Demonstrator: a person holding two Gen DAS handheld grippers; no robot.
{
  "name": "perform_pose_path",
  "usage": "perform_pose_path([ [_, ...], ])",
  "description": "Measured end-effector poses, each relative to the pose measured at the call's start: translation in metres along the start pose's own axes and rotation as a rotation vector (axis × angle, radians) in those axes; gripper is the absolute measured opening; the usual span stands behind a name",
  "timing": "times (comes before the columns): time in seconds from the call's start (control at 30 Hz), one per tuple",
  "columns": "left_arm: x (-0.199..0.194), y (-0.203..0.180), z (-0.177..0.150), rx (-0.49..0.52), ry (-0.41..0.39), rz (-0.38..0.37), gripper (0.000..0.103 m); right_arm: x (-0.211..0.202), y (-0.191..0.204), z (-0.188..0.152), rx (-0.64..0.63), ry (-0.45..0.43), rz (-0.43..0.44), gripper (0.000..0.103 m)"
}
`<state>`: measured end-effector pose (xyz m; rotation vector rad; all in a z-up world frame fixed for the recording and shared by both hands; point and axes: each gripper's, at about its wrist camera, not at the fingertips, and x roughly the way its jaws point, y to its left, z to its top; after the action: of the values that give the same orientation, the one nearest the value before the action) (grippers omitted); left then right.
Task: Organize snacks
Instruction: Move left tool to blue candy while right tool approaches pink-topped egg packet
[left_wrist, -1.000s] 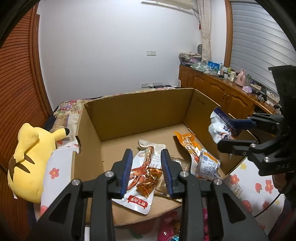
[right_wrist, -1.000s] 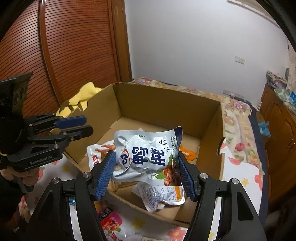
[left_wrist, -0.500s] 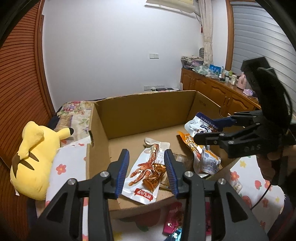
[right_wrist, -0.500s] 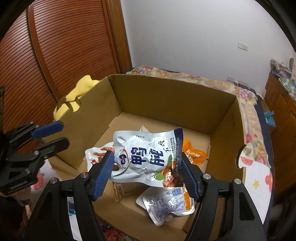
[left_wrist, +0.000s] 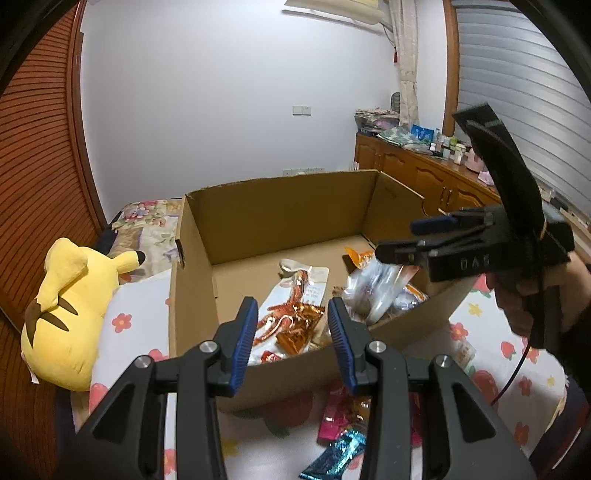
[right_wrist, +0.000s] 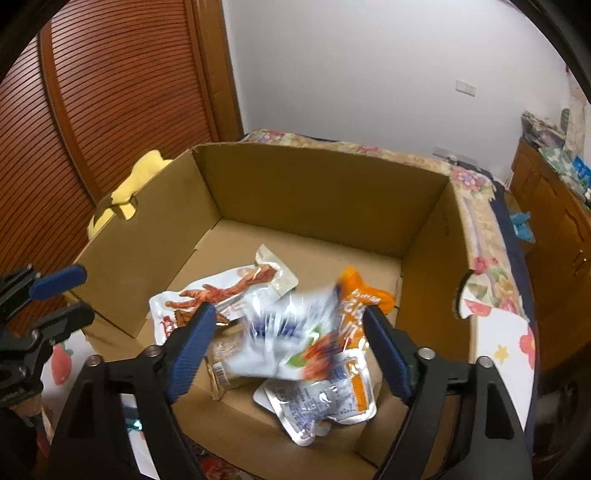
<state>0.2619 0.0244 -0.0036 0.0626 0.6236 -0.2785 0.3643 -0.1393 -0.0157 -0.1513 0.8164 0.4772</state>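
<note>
The right tool (right_wrist: 288, 347) has just been opening, its blurred blue-white packet (right_wrist: 291, 332) loose above the cardboard box (right_wrist: 317, 192). Only the left tool (left_wrist: 291, 339), apart and empty, sees pink wrappers (left_wrist: 340, 417) outside; lettering unreadable.

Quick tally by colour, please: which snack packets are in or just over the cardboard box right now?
White or silver: 3 (chicken-feet packet, blurred blue-and-white packet between the open right jaws, silver packet)
Orange packet: 1
Clear packet: 1
Total: 5; a brown foil piece may be a sixth.
</note>
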Motion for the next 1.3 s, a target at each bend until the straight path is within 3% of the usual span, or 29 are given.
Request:
perform_pose_path([
  [0.27, -0.019, -0.006, -0.013, 0.003, -0.015, 0.006, 0.039, -0.027, 0.005, -0.009, -0.004, -0.022, 0.003, 0.086],
  [0.77, -0.068, -0.021, -0.041, 0.035, -0.037, -0.008, 0.04, -0.106, 0.059, -0.052, -0.064, -0.119, 0.065, 0.086],
  [1.3, -0.015, -0.028, -0.105, 0.037, 0.161, -0.041, 0.041, -0.084, 0.084, -0.103, -0.079, -0.045, 0.099, 0.079],
])
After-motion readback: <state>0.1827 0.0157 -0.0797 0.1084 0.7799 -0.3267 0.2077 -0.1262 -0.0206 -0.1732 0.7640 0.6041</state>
